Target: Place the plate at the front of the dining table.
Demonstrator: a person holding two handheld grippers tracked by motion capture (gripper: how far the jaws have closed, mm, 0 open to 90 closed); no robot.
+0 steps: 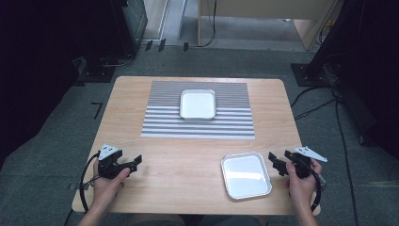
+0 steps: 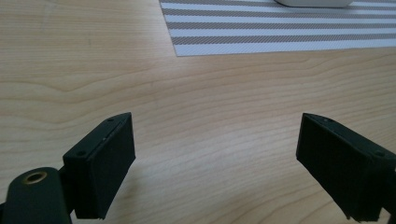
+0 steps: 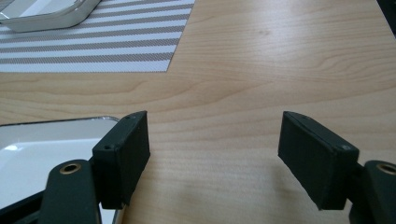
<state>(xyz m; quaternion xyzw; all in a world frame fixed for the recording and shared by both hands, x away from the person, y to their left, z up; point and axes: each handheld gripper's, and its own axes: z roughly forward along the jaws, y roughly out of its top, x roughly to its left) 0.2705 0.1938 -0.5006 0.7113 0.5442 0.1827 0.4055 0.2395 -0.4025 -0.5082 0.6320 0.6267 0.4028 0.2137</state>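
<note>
Two shallow metal trays with white insides are on the wooden table. One tray (image 1: 197,104) sits on a grey-and-white striped mat (image 1: 197,126) at the middle back. The other tray (image 1: 246,174) lies bare on the wood at the front right. My left gripper (image 1: 136,164) rests at the front left, open, with only bare wood between its jaws (image 2: 215,158). My right gripper (image 1: 277,163) stands open just right of the front tray. In the right gripper view its left jaw overlaps that tray's corner (image 3: 42,154), and nothing is held (image 3: 215,154).
The striped mat's near edge (image 2: 280,42) lies ahead of the left gripper, with the back tray's rim (image 2: 313,3) at the top of that view. The table's right edge (image 1: 294,122) is close to the right hand. Cables and dark equipment stand on the floor around the table.
</note>
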